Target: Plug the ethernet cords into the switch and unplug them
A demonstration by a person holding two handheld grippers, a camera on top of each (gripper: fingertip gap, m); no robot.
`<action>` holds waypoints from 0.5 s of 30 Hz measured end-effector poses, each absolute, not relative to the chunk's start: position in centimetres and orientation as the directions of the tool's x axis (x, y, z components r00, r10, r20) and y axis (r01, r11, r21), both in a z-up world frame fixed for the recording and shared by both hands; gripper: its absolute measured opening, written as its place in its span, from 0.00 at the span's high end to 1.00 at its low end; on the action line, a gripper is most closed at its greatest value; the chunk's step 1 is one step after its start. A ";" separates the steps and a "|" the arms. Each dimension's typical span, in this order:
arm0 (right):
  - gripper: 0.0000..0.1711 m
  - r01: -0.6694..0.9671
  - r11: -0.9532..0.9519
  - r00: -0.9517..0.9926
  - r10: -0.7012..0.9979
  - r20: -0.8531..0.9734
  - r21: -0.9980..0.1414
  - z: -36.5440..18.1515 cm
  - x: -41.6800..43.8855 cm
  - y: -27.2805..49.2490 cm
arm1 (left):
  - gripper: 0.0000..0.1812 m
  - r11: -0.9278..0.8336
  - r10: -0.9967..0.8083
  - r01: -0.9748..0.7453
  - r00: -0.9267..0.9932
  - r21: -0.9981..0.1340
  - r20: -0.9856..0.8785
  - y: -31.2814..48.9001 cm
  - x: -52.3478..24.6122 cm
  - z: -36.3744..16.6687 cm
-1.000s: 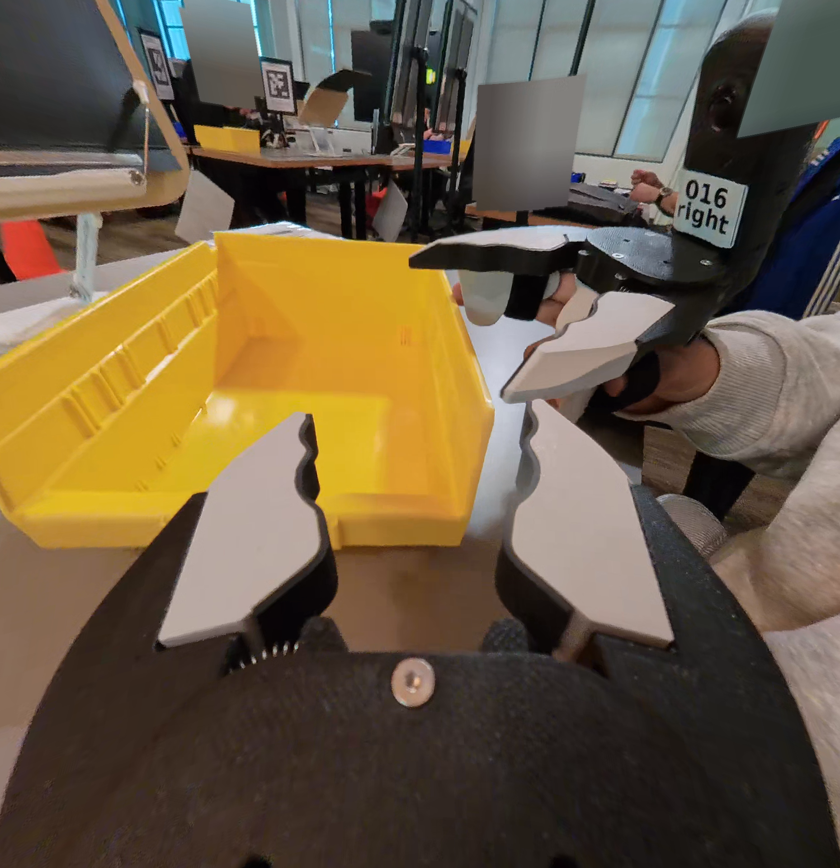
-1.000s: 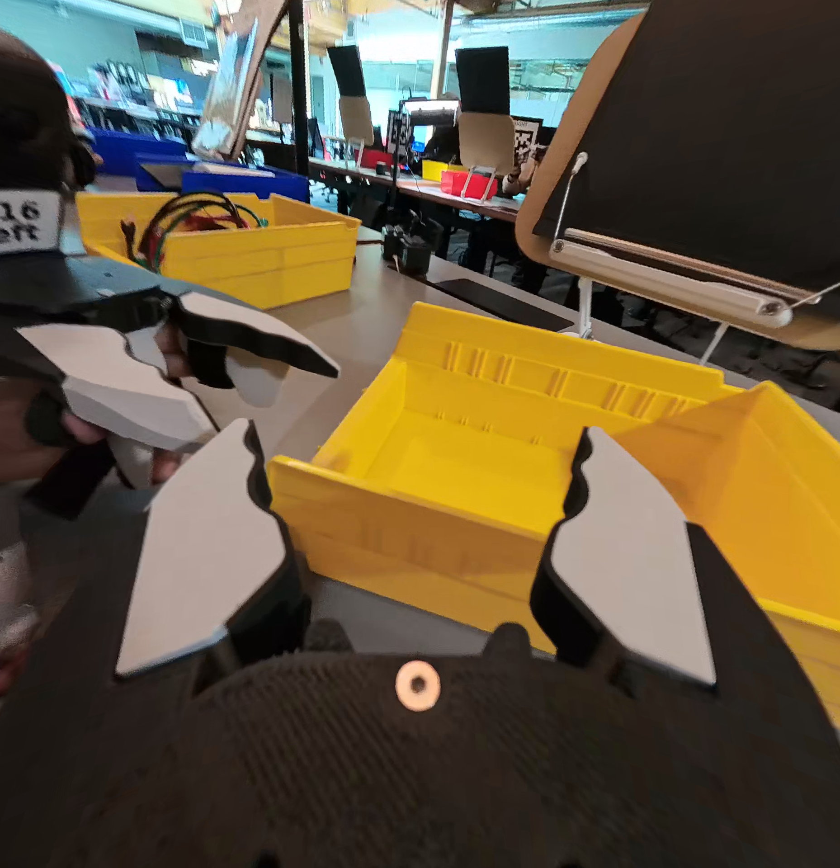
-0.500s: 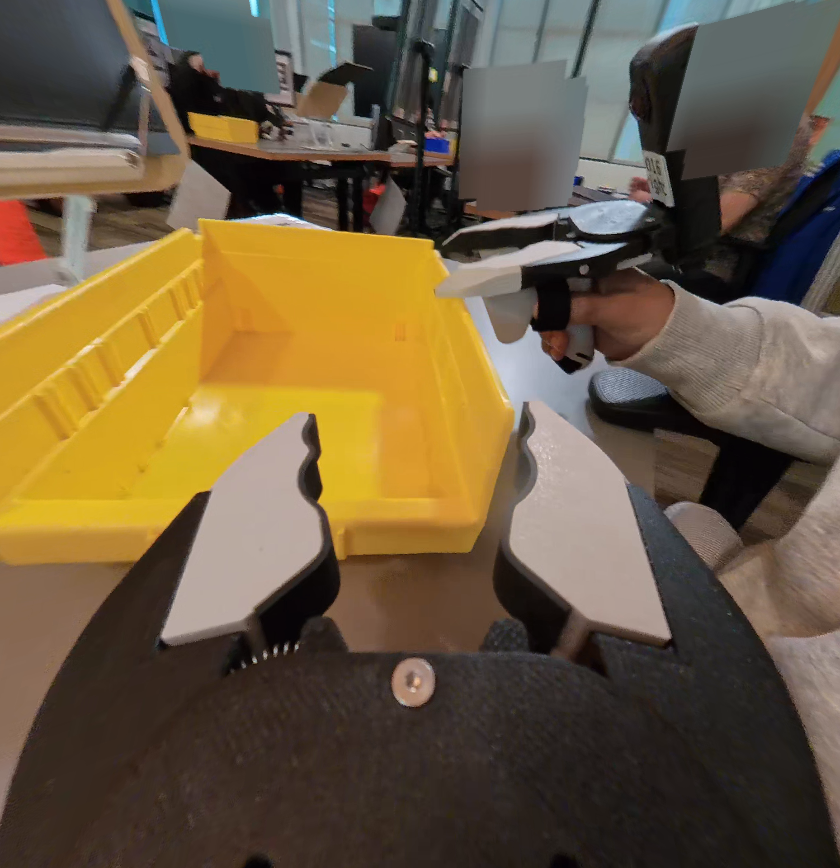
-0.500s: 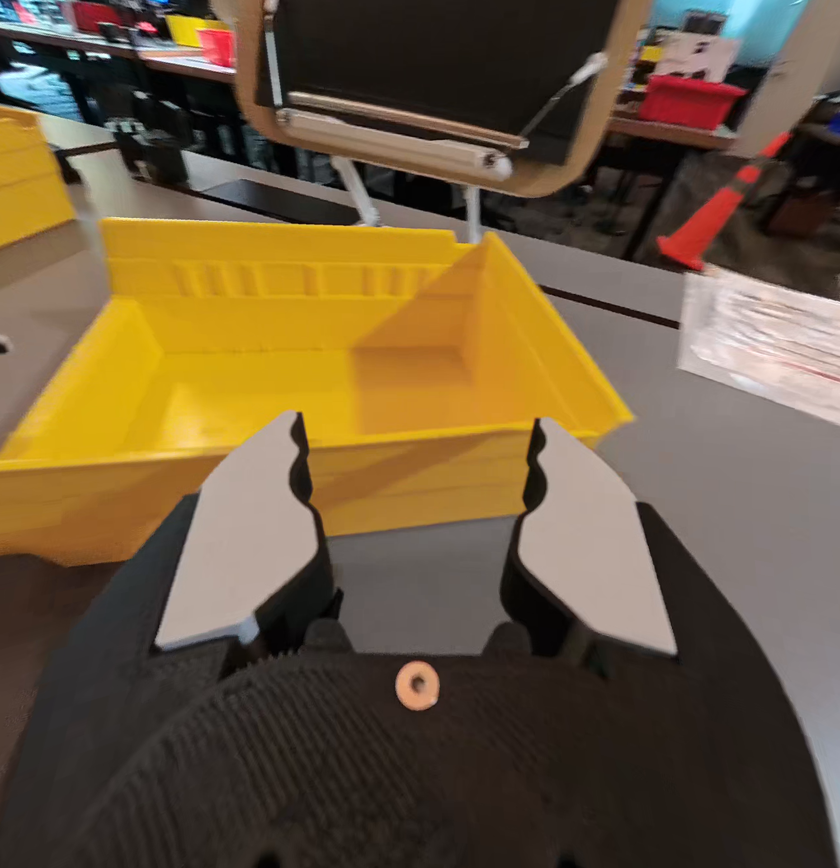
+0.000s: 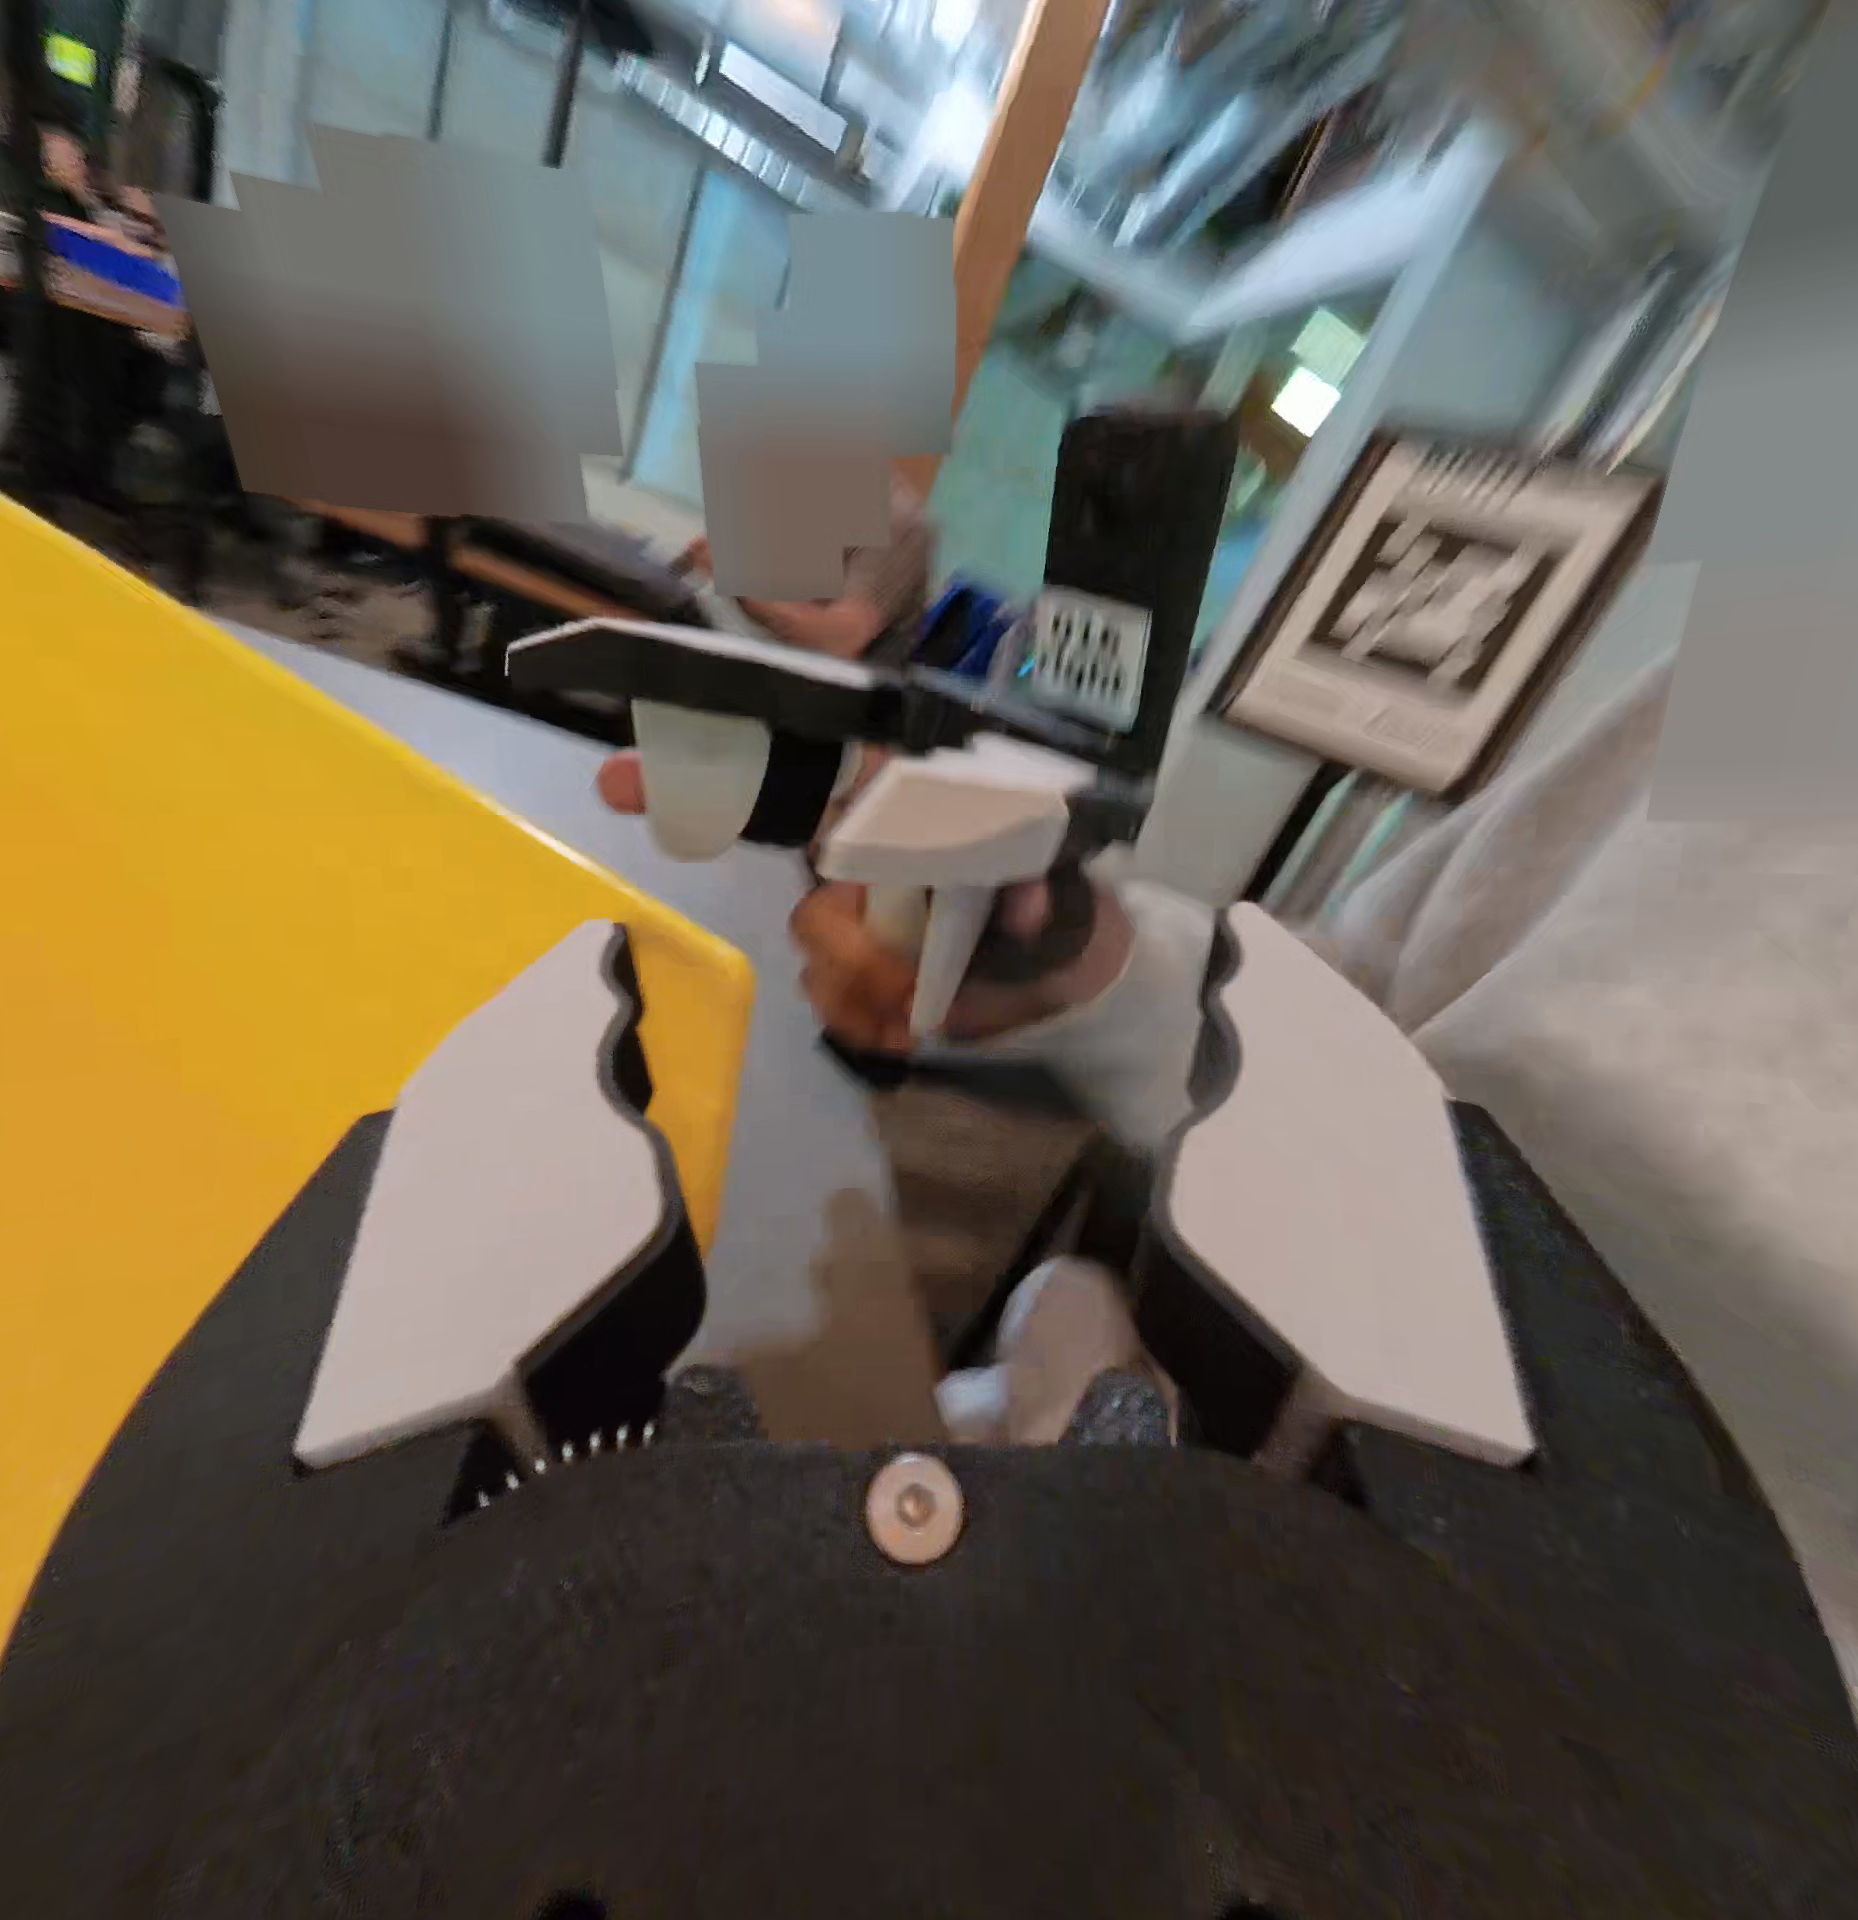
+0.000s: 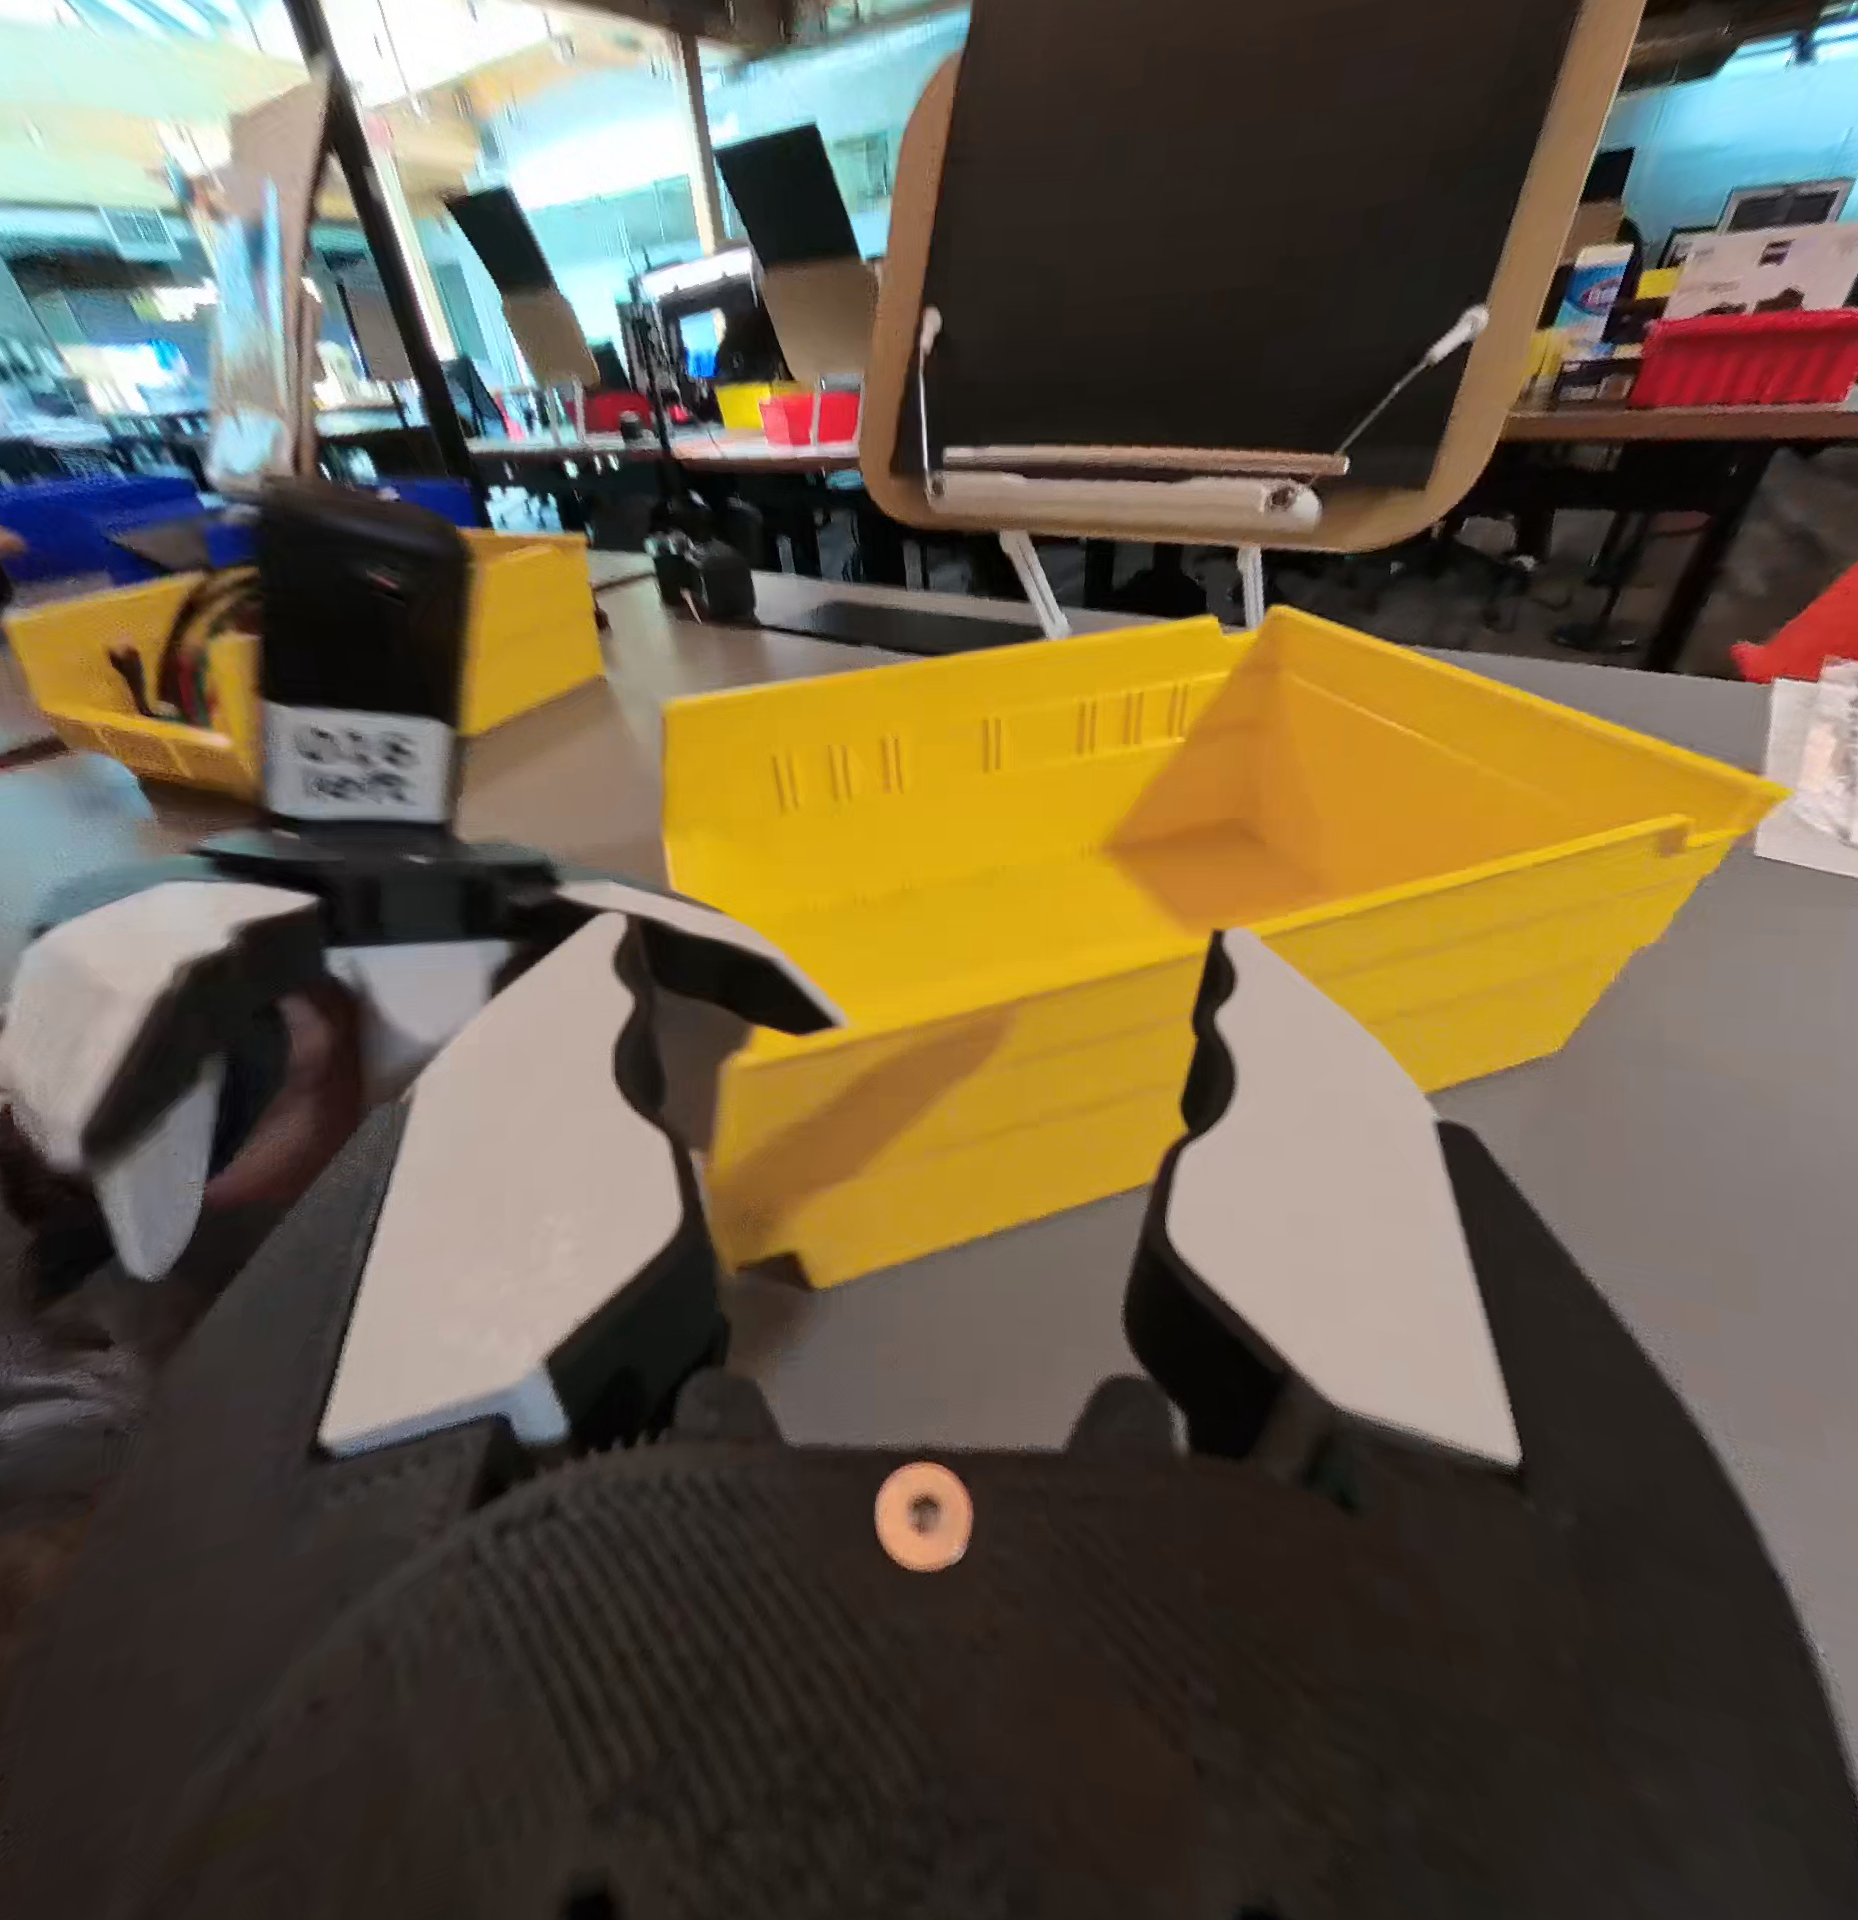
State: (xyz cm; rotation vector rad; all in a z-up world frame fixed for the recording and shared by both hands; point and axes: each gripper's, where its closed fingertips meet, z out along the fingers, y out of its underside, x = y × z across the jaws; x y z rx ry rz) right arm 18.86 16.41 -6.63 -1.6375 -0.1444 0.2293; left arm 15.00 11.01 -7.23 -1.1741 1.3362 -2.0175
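No switch is in view, and no ethernet cord is near either gripper. My left gripper [image 5: 920, 935] is open and empty, held in the air past the right corner of an empty yellow bin [image 5: 229, 883]. My right gripper [image 6: 920, 945] is open and empty, just in front of the same bin [image 6: 1268, 935] on the grey table. Each gripper shows in the other's view: the right one [image 5: 696, 758] held in a hand, the left one [image 6: 385, 997] at the left. A second yellow bin [image 6: 530, 634] far left holds coloured cables [image 6: 192, 644].
A black board on a white stand [image 6: 1195, 260] stands behind the empty bin. A white sheet [image 6: 1829, 790] lies at the table's right edge, with an orange cone [image 6: 1829, 623] beyond it. Other tables with red crates [image 6: 1756, 358] stand behind. The left wrist view is motion-blurred.
The left view has swung right, so the bin now fills only its left side. The right view has swung back left, bringing the left gripper and the far bin into view. Both grippers stayed open.
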 end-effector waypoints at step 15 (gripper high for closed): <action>0.52 0.442 -0.332 0.897 0.161 0.411 -0.833 -12.4 22.8 17.8 | 0.53 -0.586 -0.766 0.194 -0.451 -0.787 0.459 18.0 11.4 -2.5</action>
